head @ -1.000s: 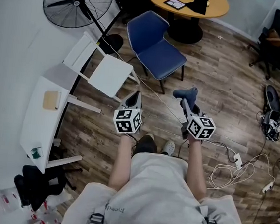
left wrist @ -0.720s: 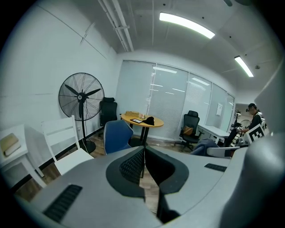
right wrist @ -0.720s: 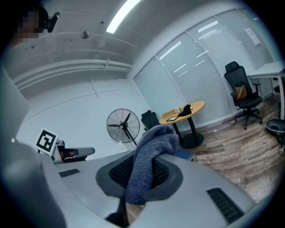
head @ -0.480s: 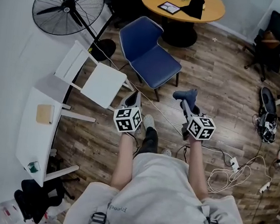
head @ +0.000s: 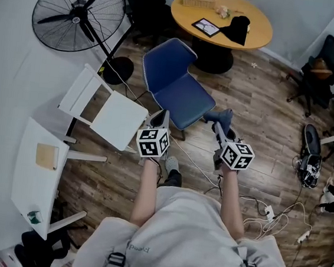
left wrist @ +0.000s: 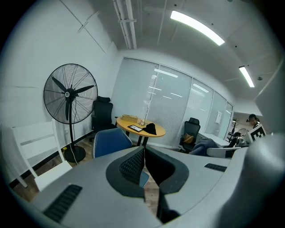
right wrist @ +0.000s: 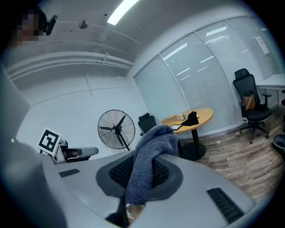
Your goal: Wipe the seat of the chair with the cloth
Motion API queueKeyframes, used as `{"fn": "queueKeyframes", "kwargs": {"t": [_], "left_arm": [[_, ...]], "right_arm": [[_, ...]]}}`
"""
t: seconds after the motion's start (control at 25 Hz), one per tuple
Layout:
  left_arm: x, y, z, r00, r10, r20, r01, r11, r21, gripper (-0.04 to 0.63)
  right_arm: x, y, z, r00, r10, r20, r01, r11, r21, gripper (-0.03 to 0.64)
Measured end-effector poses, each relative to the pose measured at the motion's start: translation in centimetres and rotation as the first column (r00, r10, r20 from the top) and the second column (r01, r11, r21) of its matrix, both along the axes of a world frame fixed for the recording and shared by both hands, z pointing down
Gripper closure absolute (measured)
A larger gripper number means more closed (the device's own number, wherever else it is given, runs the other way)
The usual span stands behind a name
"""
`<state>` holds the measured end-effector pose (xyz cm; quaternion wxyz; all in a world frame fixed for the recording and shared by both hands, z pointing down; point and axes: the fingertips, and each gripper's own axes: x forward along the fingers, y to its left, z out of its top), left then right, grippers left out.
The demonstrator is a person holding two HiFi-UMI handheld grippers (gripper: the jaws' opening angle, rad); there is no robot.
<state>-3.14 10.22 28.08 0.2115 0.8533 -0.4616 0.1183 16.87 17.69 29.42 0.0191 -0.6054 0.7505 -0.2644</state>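
- Because the cloth [right wrist: 151, 147] is a soft, light knit, we expect it to drape and bunch; our right tool [head: 220, 122] pinches one fold of it, just at the blue chair [head: 183, 96]'s front edge
- Our left tool [left wrist: 143, 153] is closed and empty, near that chair too
- The head view shows the whole seat; the right tool's view alone shows the pinch

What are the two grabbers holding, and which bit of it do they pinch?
The right gripper is shut on the blue-grey cloth, pinching a bunched fold; more cloth bulges past the jaws. The left gripper is shut on nothing.
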Motion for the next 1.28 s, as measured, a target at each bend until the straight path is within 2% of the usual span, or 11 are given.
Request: {"fn": "queueKeyframes", "kwargs": {"t": [0.36, 0.56, 0.64, 1.04, 1.28], "left_arm": [[-4.0, -8.6, 2.0, 1.000, -0.021, 0.003, 0.021, 0.999, -0.048, 0.567], [-4.1, -10.2, 3.2, 0.997, 0.041, -0.068, -0.048, 0.994, -0.097, 0.568], [-4.5, -10.6, 3.6, 0.995, 0.041, -0.094, -0.051, 0.993, -0.108, 0.568], [-8.5, -11.0, 6.3, 0.991, -0.087, -0.100, 0.071, 0.985, -0.160, 0.568], [-12.1, -11.6, 8.6, 0.974, -0.215, -0.069, 0.197, 0.959, -0.204, 0.568]], "right_arm": [[-5.0, -8.9, 1.9, 0.998, -0.061, -0.005, 0.060, 0.996, -0.069, 0.568], [-7.2, -11.8, 3.1, 0.996, -0.088, -0.013, 0.086, 0.990, -0.109, 0.569], [-8.2, -12.6, 3.7, 0.994, -0.110, -0.013, 0.108, 0.986, -0.127, 0.568], [-11.8, -15.5, 6.3, 0.971, -0.238, 0.004, 0.234, 0.953, -0.191, 0.568], [-14.0, -18.0, 8.4, 0.943, -0.330, 0.044, 0.332, 0.919, -0.214, 0.569]]}}
